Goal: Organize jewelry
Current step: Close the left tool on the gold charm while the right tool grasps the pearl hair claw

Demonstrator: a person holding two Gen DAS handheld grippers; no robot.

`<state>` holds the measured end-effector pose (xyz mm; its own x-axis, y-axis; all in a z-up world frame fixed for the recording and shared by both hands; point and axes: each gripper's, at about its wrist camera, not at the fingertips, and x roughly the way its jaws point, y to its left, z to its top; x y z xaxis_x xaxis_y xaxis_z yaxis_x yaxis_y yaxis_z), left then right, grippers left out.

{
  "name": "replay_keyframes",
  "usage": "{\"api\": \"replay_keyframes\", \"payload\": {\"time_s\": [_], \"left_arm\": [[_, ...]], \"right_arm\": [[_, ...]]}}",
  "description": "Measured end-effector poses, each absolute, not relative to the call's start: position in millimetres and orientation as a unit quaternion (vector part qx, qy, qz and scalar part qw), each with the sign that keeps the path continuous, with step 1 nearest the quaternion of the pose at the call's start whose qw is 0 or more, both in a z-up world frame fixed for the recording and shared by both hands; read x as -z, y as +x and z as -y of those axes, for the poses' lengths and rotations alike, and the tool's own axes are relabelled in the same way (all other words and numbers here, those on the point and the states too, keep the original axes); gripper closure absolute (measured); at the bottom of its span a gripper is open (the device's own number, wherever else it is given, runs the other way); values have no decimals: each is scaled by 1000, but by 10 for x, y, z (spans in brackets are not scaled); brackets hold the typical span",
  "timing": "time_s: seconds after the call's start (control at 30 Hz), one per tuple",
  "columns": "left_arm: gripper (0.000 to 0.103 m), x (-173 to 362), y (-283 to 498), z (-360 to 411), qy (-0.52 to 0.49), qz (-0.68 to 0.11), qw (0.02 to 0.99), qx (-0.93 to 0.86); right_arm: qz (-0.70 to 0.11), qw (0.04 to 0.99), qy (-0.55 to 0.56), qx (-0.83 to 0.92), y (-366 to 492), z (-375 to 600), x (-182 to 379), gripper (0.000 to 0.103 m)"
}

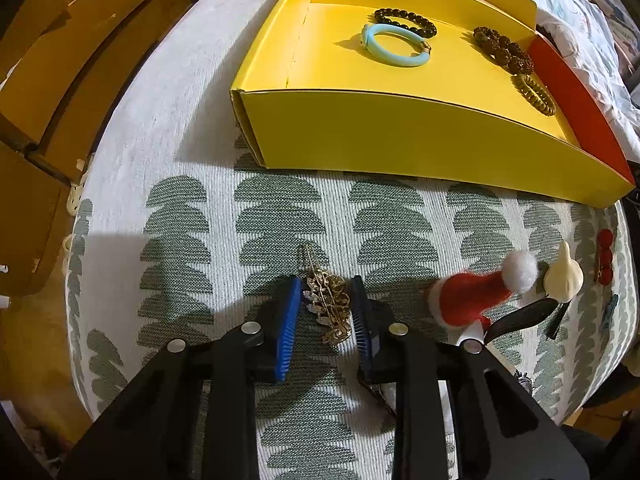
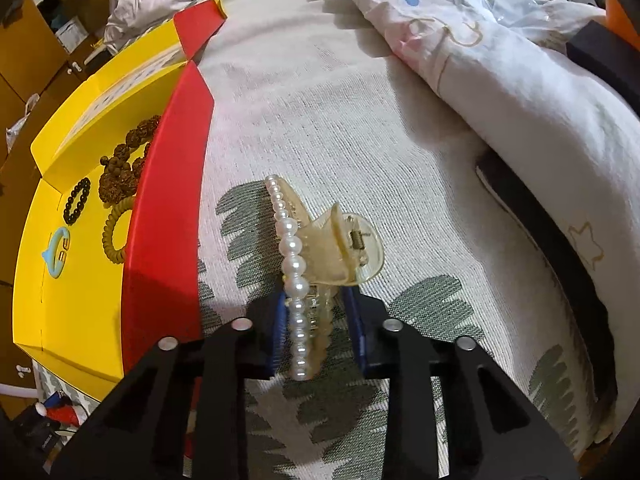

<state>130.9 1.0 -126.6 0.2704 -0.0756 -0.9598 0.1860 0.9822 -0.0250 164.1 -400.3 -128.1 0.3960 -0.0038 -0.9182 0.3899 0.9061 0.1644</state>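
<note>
On patterned cloth (image 1: 360,216), L jaws pinching gold brooch (image 1: 329,307), R view only: jaws pinching pearl claw clip (image 2: 316,256).

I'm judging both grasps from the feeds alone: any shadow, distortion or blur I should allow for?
Left wrist view: warm light, a hard shadow across the cloth left of the left claw; fisheye bows the yellow box front edge; gold hair clip sharp. Right wrist view: the right claw shades the cloth beneath; pearl claw clip crisp, rims stretched and dark.
</note>
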Motion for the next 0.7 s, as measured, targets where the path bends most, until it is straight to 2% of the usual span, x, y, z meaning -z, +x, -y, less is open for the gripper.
{"api": "replay_keyframes", "payload": {"time_s": [0.7], "left_arm": [[77, 1159, 1265, -110, 30, -588, 804, 83]], "right_arm": [[-519, 822, 207, 111, 1544, 4047, 1125, 85]]}}
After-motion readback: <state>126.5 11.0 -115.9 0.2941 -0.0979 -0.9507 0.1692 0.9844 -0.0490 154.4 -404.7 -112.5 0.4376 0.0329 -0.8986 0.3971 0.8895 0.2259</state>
